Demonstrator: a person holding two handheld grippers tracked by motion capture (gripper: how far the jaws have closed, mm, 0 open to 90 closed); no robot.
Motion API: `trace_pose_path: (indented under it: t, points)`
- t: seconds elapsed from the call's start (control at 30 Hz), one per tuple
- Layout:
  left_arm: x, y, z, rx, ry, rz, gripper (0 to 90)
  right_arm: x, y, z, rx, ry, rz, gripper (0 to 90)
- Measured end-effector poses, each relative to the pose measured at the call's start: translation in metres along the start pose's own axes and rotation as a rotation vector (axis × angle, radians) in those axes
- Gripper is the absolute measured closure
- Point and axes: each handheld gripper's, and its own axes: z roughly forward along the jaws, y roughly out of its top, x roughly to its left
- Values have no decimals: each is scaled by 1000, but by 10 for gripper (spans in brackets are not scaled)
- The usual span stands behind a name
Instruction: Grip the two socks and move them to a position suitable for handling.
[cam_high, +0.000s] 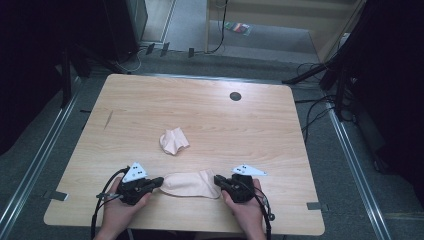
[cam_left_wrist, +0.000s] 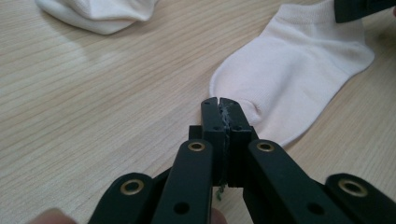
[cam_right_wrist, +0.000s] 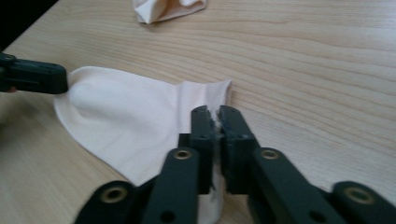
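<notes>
The left gripper (cam_high: 159, 181), black with a grey three-cornered plate on top, had its jaws pressed together at the toe end of the flat pale peach ankle sock (cam_high: 190, 184); in the left gripper view (cam_left_wrist: 219, 109) a thread of fabric appeared to be pinched between the tips, though the seam there was too thin to be sure how much cloth they had. The right gripper (cam_high: 218, 179) met the same sock at its cuff end. In the right gripper view (cam_right_wrist: 214, 116) its jaws stood with a narrow slit between them, the cuff edge lying in and under that slit; whether the pads were pressing on the cloth could not be told.

The sock (cam_right_wrist: 135, 121) lay flat on the pale wooden tabletop (cam_high: 250, 130), stretched left to right between the two grippers, close to the near edge. A hand (cam_high: 120, 210) held each gripper, both forearms coming in from the near side.

Farther off, near the table's middle, a second pale peach sock, crumpled into a loose bunch (cam_high: 173, 141), sat well apart from the flat one. A small dark round hole (cam_high: 235, 96) marked the far part of the table.
</notes>
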Motion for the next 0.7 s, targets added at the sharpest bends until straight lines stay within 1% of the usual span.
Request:
trace_pose_path:
  t: [0.03, 0.07, 0.1, 0.13, 0.17, 0.2, 0.3, 0.37, 0.47, 0.5, 0.53, 0.57, 0.6, 0.63, 0.67, 0.7]
  points:
    - [2, 0, 0, -15, -8, -24, 868, -1, 0, 0, -4, -12, -2, 733]
    - [4, 0, -1, -26, -4, -31, 758, -3, -1, -2, -21, -16, 7, 679]
    - [6, 0, -2, -37, -8, -41, 688, -6, 0, -7, -53, -23, 27, 631]
    - [8, 0, -3, -61, -4, -50, 656, -8, 0, -9, -67, -28, 31, 634]
    - [9, 1, -5, -73, -5, -54, 633, -9, 1, -12, -78, -31, 39, 652]
    - [10, 1, -5, -81, -14, -61, 638, -11, 1, -14, -81, -29, 44, 667]
    - [11, 0, -5, -89, -5, -66, 643, -12, 0, -13, -64, -24, 55, 701]
    - [12, 0, -4, -82, -3, -67, 645, -11, 0, -11, -51, -20, 45, 716]
    - [14, -1, -3, -98, 4, -78, 637, -8, -1, -7, -30, -14, 27, 772]
    - [15, -1, -4, -105, 3, -81, 626, -8, -2, -6, -22, -20, 25, 784]
    - [18, -1, -5, -119, 8, -86, 614, -8, -2, -5, -19, -21, 21, 784]
    - [19, -1, -5, -129, 6, -88, 618, -8, -2, -5, -20, -23, 19, 757]
    - [23, -2, -6, -154, -4, -95, 627, -8, -2, -5, -26, -23, 20, 722]
    - [26, -2, -8, -171, 0, -93, 627, -8, -1, -7, -40, -30, 17, 658]
    - [29, -2, -9, -189, 7, -97, 625, -8, -1, -8, -55, -36, 13, 639]
    - [29, -2, -9, -189, 7, -97, 618, -8, -1, -8, -55, -36, 13, 639]
